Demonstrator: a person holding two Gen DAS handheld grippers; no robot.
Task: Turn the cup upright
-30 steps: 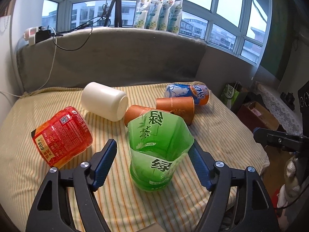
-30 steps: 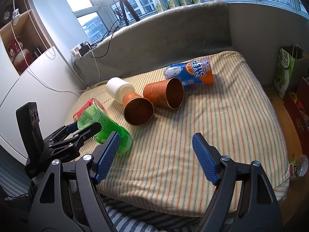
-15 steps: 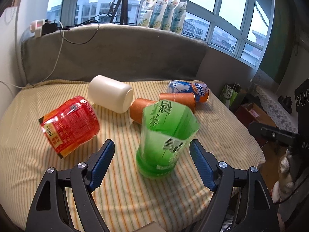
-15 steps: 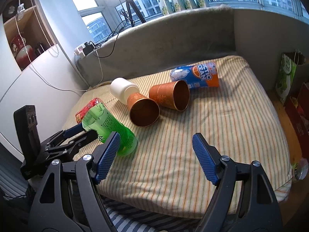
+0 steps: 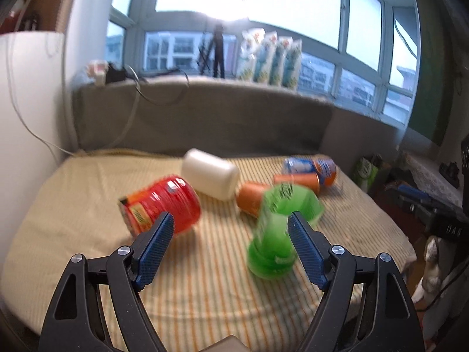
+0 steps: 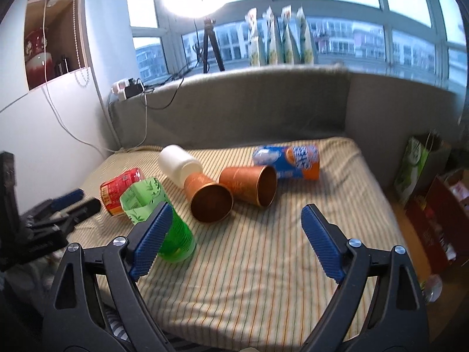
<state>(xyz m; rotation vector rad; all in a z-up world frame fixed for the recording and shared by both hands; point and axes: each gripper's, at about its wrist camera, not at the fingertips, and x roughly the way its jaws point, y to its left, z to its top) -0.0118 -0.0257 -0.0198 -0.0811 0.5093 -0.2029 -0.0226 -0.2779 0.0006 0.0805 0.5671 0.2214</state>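
A green cup (image 5: 278,234) stands upright on the striped cushion (image 5: 205,278), mouth up, just left of my left gripper's right finger; it also shows in the right wrist view (image 6: 155,217). My left gripper (image 5: 230,249) is open and empty, pulled back from the cup. My right gripper (image 6: 234,239) is open and empty over the cushion's front part (image 6: 249,278). Two copper cups (image 6: 209,198) (image 6: 252,184) lie on their sides. A red cup (image 5: 164,205), a white cup (image 5: 211,177) and a blue-orange cup (image 6: 288,161) also lie on their sides.
A grey padded backrest (image 6: 249,108) runs behind the cushion. A cable (image 6: 61,111) and power strip (image 6: 126,89) sit at the back left. A green bag (image 6: 413,167) and boxes (image 6: 439,205) stand on the floor to the right. The left gripper shows at the left edge (image 6: 58,214).
My left gripper has drawn back and tilted up, so the green cup now sits to the right between its fingers. The right gripper has also lifted its view. The cups have not moved.
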